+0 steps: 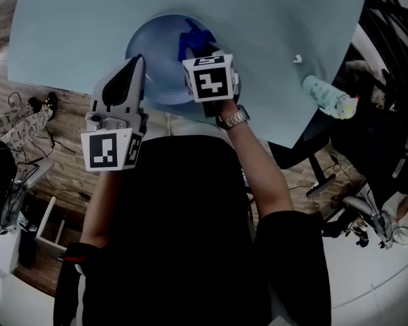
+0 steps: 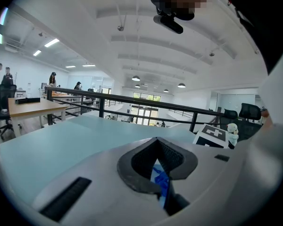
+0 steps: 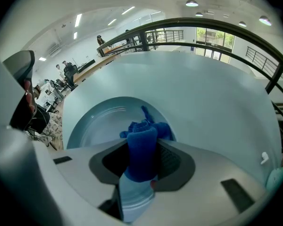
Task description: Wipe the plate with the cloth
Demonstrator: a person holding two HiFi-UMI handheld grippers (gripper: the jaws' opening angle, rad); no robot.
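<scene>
L gripper (image 1: 137,65) at left rim of plate (image 1: 153,46), jaws near-closed, nothing clearly pinched. Plate on table (image 1: 279,19), near edge. Cloth (image 3: 141,147) clamped in R gripper (image 3: 141,168), over plate's right part. Step: wiping, prob. Next: press down, sweep leftward.

The head view is dim, falling to near black at the corners and over the person's clothes, where detail is lost; the pale surface (image 1: 272,19) is lit evenly and its edges bow with wide-angle distortion; the left gripper view is bright, lit by strip lights (image 2: 52,42), ceiling lamps (image 2: 136,78) and glowing far windows (image 2: 144,97); both gripper views sit in a black round border, their nearest foreground soft; in the right one the railing (image 3: 217,25) curves, the plate (image 3: 99,126) shows a mild sheen, and the cloth (image 3: 141,147) looks saturated and fairly sharp.
</scene>
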